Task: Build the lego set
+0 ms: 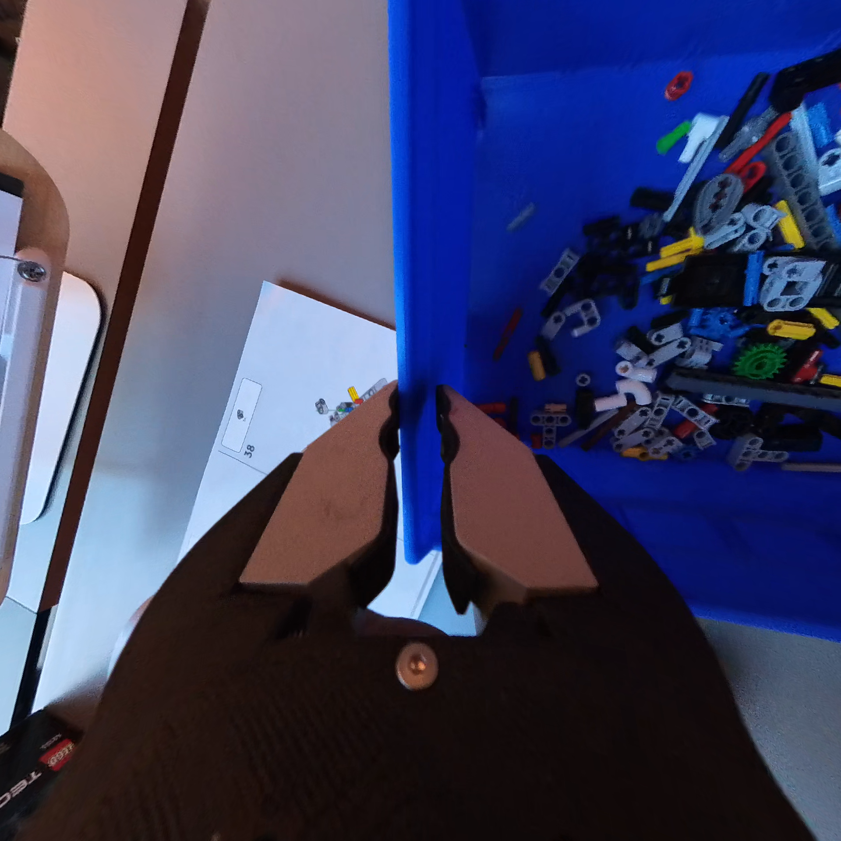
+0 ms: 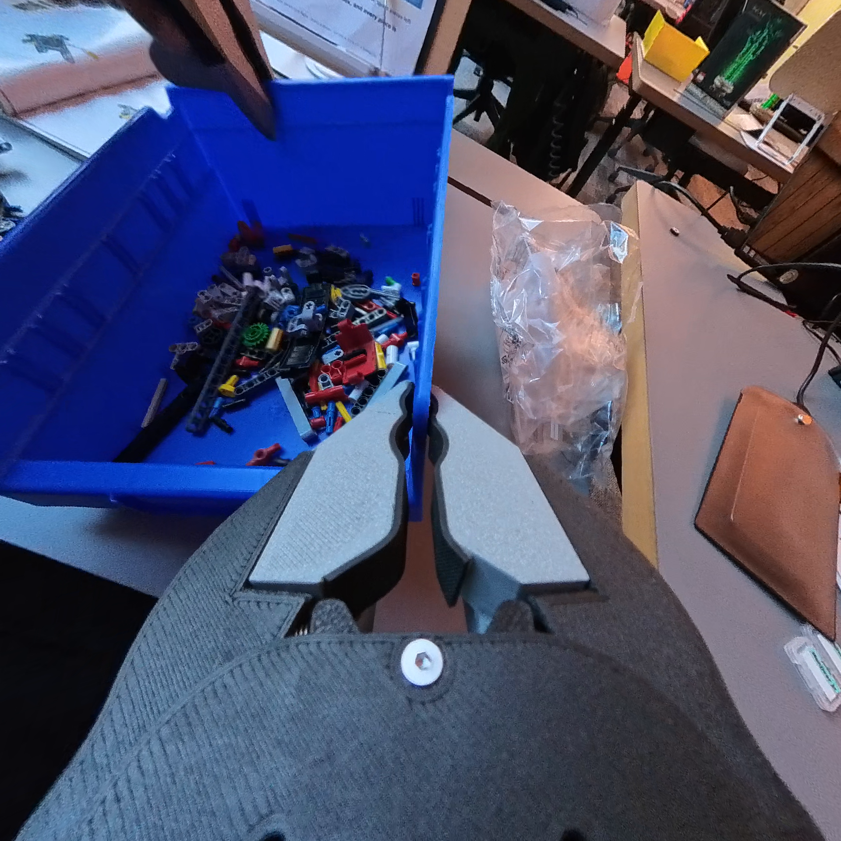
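- The right gripper (image 2: 421, 409) is sitting nearest the lens in the right wrist view, its grey fingers (image 2: 355, 455) closing from both sides on the thin side wall of the blue bin (image 2: 68, 364), one finger inside the bin and one outside.
- The left gripper (image 1: 416, 400) is doing the same on another wall of the bin, its tan fingers (image 1: 346, 455) pinching the rim, one on the paper side and one over the bin's floor; in the right wrist view it is reaching in at the far corner.
- The bin is being held between the two grippers and looks tilted, its near edge just above the grey table (image 2: 728, 409).
- Inside, a heap of small building parts (image 2: 296, 332) is lying loose on the floor, gathered toward the wall held by the right gripper: grey beams, red and yellow pins, a green gear (image 1: 759, 362).
- To handle this well, I judge that both grips should be staying deep on the walls and moving together, since the thin plastic may be flexing and the loose parts sliding as the bin tips.
- A crumpled clear plastic bag (image 2: 559, 318) is standing just beside the bin on its right.
- A printed instruction sheet (image 1: 291, 377) is lying next to the bin on the left gripper's side, partly under it.
- A brown flat pad (image 2: 773, 500) with a cable is resting farther to the right, well apart.
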`<move>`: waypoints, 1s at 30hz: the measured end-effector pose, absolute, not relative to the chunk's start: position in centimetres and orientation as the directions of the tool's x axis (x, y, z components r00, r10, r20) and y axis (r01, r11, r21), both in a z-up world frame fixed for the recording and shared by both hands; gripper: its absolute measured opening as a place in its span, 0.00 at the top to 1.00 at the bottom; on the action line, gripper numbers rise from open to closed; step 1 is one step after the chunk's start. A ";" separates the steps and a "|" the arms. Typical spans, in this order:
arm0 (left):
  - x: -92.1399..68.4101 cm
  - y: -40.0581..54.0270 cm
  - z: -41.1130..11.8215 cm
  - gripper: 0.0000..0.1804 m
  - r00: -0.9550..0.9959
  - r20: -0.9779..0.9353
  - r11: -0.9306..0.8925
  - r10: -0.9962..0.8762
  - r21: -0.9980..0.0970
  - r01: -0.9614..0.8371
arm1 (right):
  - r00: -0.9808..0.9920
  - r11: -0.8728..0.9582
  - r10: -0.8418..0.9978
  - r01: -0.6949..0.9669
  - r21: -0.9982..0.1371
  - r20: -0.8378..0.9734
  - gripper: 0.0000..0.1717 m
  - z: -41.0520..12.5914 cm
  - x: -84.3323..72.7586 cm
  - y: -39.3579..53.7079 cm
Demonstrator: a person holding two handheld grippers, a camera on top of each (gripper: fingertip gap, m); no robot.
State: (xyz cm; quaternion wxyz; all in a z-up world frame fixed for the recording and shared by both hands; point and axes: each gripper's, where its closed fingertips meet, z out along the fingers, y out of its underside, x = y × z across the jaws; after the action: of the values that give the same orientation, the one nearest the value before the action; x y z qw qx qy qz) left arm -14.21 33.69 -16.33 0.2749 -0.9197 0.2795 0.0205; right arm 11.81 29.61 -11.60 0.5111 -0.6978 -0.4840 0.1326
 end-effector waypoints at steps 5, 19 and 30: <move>-14.0 33.6 -16.4 0.96 0.850 -0.118 -0.682 -0.514 -0.545 -0.488 | 0.535 -0.072 0.813 0.483 -0.872 0.229 1.00 -12.6 12.3 30.7; -15.0 31.7 -17.3 0.97 0.824 -0.112 -0.627 -0.555 -0.596 -0.502 | 0.681 -0.343 0.732 0.351 -0.871 -0.014 0.91 -17.9 14.1 32.7; -15.1 31.9 -17.5 0.96 0.826 -0.147 -0.650 -0.544 -0.549 -0.525 | 0.637 -0.663 0.638 0.168 -0.729 -0.433 0.74 -19.7 14.2 29.2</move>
State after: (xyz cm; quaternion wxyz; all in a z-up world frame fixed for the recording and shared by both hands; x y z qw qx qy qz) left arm -15.10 31.93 -17.55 0.2975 -0.9081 0.2943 -0.0155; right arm 14.16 29.16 -19.69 0.3331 -0.8412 -0.2395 0.3522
